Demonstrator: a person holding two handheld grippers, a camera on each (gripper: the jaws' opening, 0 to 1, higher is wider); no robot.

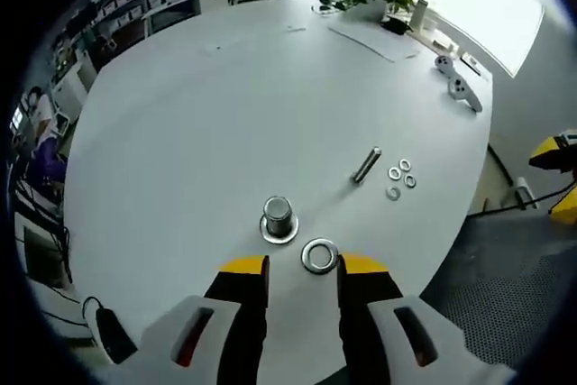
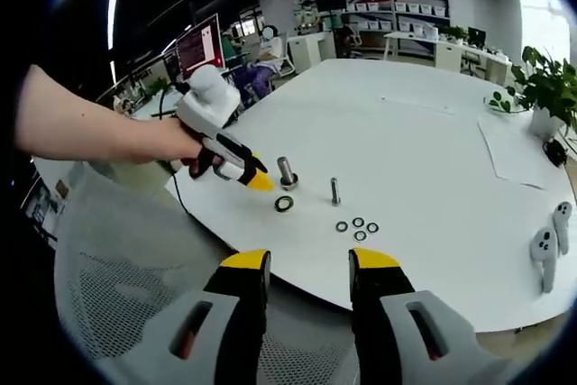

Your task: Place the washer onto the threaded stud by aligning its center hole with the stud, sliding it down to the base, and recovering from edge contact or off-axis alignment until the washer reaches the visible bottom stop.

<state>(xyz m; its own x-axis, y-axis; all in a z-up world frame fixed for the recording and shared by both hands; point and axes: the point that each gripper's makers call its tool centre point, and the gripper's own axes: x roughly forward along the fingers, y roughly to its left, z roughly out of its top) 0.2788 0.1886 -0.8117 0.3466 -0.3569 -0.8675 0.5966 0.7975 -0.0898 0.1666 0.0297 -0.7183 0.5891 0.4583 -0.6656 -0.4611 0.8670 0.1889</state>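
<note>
Steel washer [image 1: 320,256] lies flat on table [image 1: 225,105], just ahead of left gripper [image 1: 302,268], jaws wide and empty. Stud [image 1: 279,217] stands just beside it. Right gripper [image 2: 308,263] wide, empty, well back.

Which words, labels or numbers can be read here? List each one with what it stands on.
None can be read.
Red monitor by the shelves: shows something, too blurred to read.
Shelf bins at the far wall: any labels too small to read.
Paper sheet on the white table: any print too small to read.
</note>
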